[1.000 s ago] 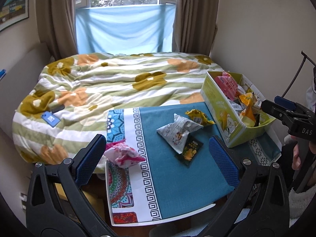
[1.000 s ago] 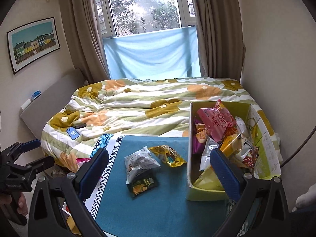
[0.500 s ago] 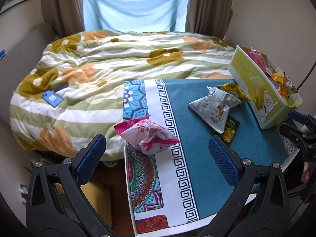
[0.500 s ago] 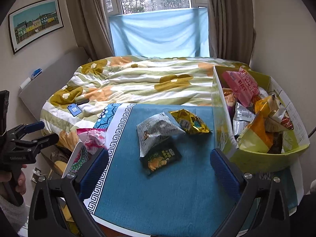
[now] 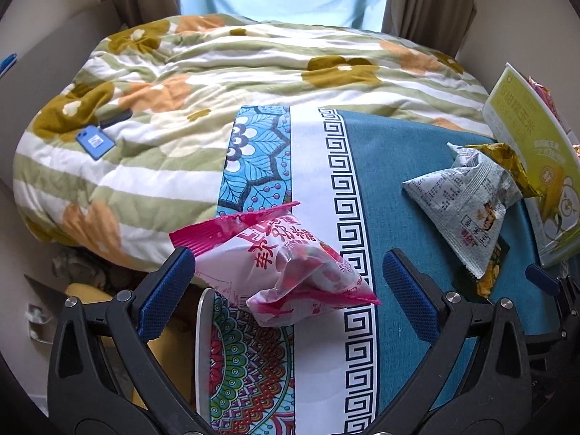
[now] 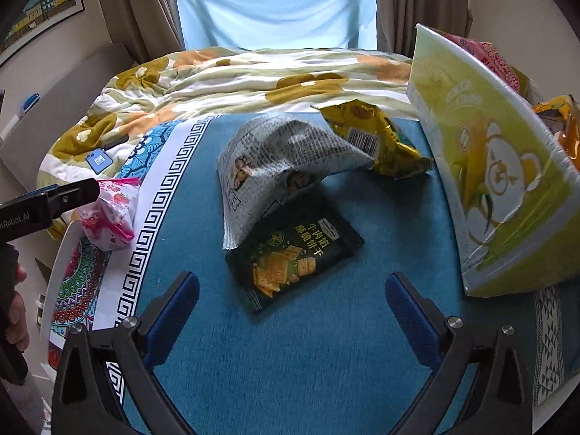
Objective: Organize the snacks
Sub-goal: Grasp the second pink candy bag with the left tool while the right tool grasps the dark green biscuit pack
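Note:
A pink and white candy bag (image 5: 282, 264) lies at the table's left edge, between the open fingers of my left gripper (image 5: 286, 286); it also shows in the right wrist view (image 6: 110, 210). A dark green cracker packet (image 6: 293, 253) lies on the blue cloth just ahead of my open right gripper (image 6: 290, 308). A grey newsprint-pattern bag (image 6: 275, 163) and a gold bag (image 6: 369, 137) lie beyond it. The yellow-green box (image 6: 489, 166) full of snacks stands at the right.
The table wears a blue patterned cloth (image 6: 319, 355) and stands against a bed with a floral striped quilt (image 5: 224, 83). A blue card (image 5: 95, 141) lies on the quilt. Floor clutter lies below the table's left edge (image 5: 83, 282).
Both grippers have moved forward and down toward the table. The left has closed in around the pink bag; the right has come close to the dark green packet.

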The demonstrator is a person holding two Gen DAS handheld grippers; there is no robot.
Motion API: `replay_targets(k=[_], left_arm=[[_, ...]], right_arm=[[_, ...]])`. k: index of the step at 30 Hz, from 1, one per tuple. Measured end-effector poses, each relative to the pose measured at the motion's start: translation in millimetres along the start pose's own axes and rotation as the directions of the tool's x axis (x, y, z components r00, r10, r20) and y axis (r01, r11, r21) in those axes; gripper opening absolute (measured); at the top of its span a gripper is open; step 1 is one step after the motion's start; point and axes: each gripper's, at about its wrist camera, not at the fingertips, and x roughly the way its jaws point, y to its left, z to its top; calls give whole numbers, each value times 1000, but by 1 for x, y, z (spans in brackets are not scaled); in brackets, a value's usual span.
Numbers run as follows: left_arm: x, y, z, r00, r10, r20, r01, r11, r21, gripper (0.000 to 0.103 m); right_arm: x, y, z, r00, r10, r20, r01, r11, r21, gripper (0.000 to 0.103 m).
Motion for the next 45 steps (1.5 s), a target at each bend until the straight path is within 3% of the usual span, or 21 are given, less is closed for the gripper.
replay_targets(k=[9, 15, 20, 23, 26, 35, 45], left_arm=[[24, -6, 7, 998, 65, -22, -65, 998, 13, 102], [33, -1, 9, 996, 65, -58, -66, 998, -4, 102], [37, -6, 5, 994, 67, -84, -65, 998, 26, 101], [37, -11, 5, 994, 59, -95, -55, 998, 44, 93], [40, -15, 3, 992, 37, -124, -31, 998, 48, 77], [35, -31, -5, 988, 12, -156, 0, 997, 78, 77], [23, -30, -14, 984, 14, -180, 7, 993, 115, 77]], right_arm=[[43, 12, 10, 983, -125, -131, 121, 992, -39, 102], [41, 3, 20, 988, -78, -131, 82, 996, 31, 102], [52, 13, 23, 982, -123, -141, 128, 992, 22, 102], [53, 12, 24, 983, -124, -135, 131, 990, 44, 102], [51, 9, 22, 982, -129, -140, 136, 990, 44, 102], [35, -22, 4, 975, -151, -160, 165, 983, 76, 101], [42, -18, 20, 981, -147, -128, 157, 985, 74, 85]])
